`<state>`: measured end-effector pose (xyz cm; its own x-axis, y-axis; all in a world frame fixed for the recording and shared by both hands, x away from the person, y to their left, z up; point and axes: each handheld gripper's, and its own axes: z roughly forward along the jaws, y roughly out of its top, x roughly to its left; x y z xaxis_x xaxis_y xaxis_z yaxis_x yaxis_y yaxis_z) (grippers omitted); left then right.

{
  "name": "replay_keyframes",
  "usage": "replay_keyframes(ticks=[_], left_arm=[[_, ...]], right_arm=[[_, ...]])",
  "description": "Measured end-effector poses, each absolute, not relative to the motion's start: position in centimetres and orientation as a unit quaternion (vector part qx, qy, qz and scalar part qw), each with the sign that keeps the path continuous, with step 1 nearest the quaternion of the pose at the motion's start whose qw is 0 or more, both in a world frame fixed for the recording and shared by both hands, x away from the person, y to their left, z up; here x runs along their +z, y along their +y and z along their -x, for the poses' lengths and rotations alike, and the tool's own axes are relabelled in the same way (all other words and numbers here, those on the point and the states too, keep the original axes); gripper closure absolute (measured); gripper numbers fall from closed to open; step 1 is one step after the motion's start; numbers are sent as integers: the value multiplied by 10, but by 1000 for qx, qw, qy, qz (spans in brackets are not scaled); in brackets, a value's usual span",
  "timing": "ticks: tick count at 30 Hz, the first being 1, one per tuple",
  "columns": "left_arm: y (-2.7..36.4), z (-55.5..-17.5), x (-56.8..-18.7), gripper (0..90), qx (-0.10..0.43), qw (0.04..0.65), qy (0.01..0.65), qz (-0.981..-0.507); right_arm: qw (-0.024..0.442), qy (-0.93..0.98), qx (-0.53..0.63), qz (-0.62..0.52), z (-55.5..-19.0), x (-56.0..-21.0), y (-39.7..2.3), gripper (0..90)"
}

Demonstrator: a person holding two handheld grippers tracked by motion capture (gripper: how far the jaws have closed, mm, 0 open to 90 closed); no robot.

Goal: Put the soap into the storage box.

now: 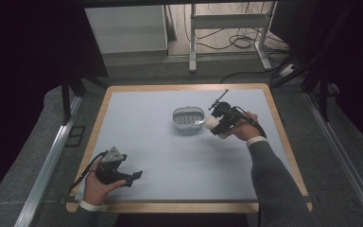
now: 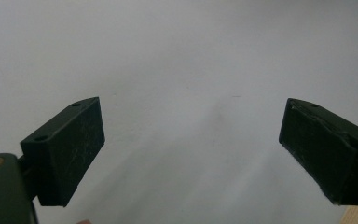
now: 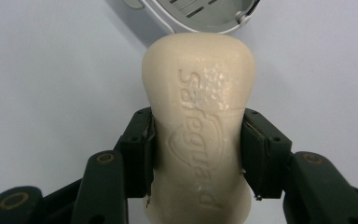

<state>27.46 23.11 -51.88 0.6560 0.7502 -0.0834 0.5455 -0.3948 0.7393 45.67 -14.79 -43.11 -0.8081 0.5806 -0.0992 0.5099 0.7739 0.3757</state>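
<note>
A cream bar of soap (image 3: 200, 126) with an embossed brand name is clamped at its waist between the jaws of my right gripper (image 3: 196, 151). In the high view the soap (image 1: 210, 123) hangs just right of an oval grey soap dish (image 1: 188, 118) with a slotted insert, whose rim (image 3: 200, 18) lies right beyond the bar's far end. My right gripper (image 1: 216, 125) is held above the mat beside that dish. My left gripper (image 1: 136, 177) rests low near the table's front left, jaws wide apart (image 2: 191, 144) with nothing between them.
A pale blue mat (image 1: 160, 146) covers a wood-edged table (image 1: 170, 206). Behind the table stand a white cabinet (image 1: 125, 28) and a metal desk frame (image 1: 229, 28) with loose cables on the floor. Dark curtains hang at both sides.
</note>
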Motion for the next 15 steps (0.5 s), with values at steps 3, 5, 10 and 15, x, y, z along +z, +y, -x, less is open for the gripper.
replay_keyframes(ticks=[3, 5, 10, 15], left_arm=[[231, -275, -519, 72, 133, 385, 393, -824], [231, -275, -519, 72, 133, 386, 393, -824], [231, -275, -519, 72, 133, 385, 393, -824], [231, -275, -519, 72, 133, 385, 393, -825]], right_arm=[[106, 936, 168, -292, -458, -430, -148, 497], [103, 935, 175, -292, -462, -428, -147, 497], [106, 935, 171, -291, -467, -425, -145, 497], [109, 936, 168, -288, -473, -424, -141, 497]])
